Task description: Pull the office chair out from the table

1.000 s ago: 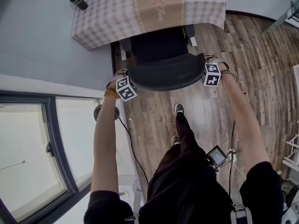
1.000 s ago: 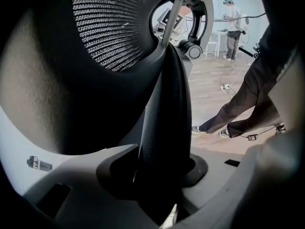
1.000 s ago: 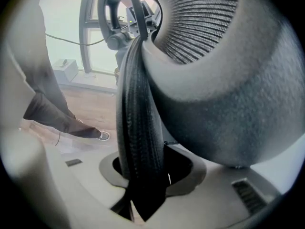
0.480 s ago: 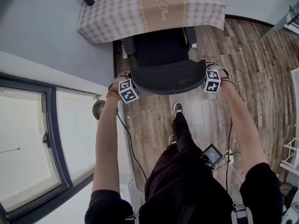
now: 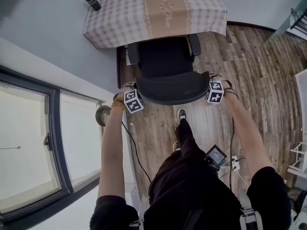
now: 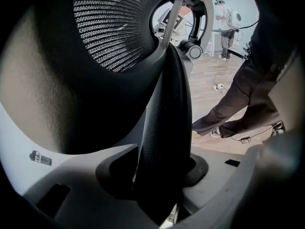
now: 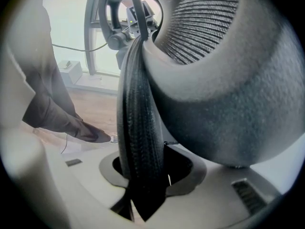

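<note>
Table (image 5: pixel 158 13) up top. Chair (image 5: pixel 165 61) sits right at its edge, seat front approx. under the cloth, backrest toward you. L gripper (image 6: pixel 162 171) & R gripper (image 7: pixel 140 166) each pinch a backrest side rim. Risks: an uneven pull swivels the chair and the rim slips out; your foot (image 5: pixel 183 112) & cable (image 5: pixel 134 150) behind could snag the base.

Clear passage: the wooden floor (image 5: pixel 259 71) to the right of the chair (image 5: pixel 165 75) is open. Left side: the wall (image 5: pixel 57 47) runs close, leaving a narrow floor strip partly taken by a round object (image 5: pixel 100 115). Ahead, the tabletop (image 5: pixel 153 11) edge meets the seat front. Behind the backrest stand the person's legs (image 5: pixel 184 138).
</note>
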`<action>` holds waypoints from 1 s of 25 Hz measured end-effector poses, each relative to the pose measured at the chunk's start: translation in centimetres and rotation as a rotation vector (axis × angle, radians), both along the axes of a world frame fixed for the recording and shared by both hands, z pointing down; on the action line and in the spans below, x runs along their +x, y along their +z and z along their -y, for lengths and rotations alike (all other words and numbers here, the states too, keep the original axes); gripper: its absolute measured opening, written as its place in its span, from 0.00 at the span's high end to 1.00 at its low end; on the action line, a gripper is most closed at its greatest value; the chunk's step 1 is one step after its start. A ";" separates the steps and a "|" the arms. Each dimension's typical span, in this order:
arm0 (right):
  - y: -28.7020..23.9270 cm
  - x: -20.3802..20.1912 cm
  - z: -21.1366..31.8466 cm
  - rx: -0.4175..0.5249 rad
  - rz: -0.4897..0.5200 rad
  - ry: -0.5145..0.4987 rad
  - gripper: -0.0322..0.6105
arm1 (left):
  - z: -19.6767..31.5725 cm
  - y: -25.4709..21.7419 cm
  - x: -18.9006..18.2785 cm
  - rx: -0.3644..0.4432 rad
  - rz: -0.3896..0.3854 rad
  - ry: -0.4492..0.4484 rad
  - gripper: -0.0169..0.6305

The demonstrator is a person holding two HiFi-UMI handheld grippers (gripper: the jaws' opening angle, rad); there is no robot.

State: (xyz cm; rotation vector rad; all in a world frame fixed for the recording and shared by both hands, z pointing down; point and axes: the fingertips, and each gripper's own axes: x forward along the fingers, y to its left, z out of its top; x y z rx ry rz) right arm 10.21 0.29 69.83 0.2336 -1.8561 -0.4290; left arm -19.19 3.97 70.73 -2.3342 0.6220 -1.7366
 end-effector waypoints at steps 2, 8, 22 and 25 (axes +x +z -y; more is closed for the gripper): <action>-0.1 0.0 -1.1 0.000 0.000 0.002 0.72 | -1.1 0.4 -0.1 -0.011 0.000 0.006 0.67; 0.5 0.3 -3.8 -0.020 -0.013 0.006 0.72 | -3.6 0.5 -0.1 -0.013 -0.009 0.005 0.66; 1.2 0.9 -9.2 -0.027 -0.012 0.017 0.72 | -8.5 0.5 0.4 -0.010 -0.011 0.023 0.66; 1.0 0.8 -9.8 -0.017 -0.007 0.015 0.72 | -9.2 0.6 0.4 -0.005 -0.011 0.024 0.66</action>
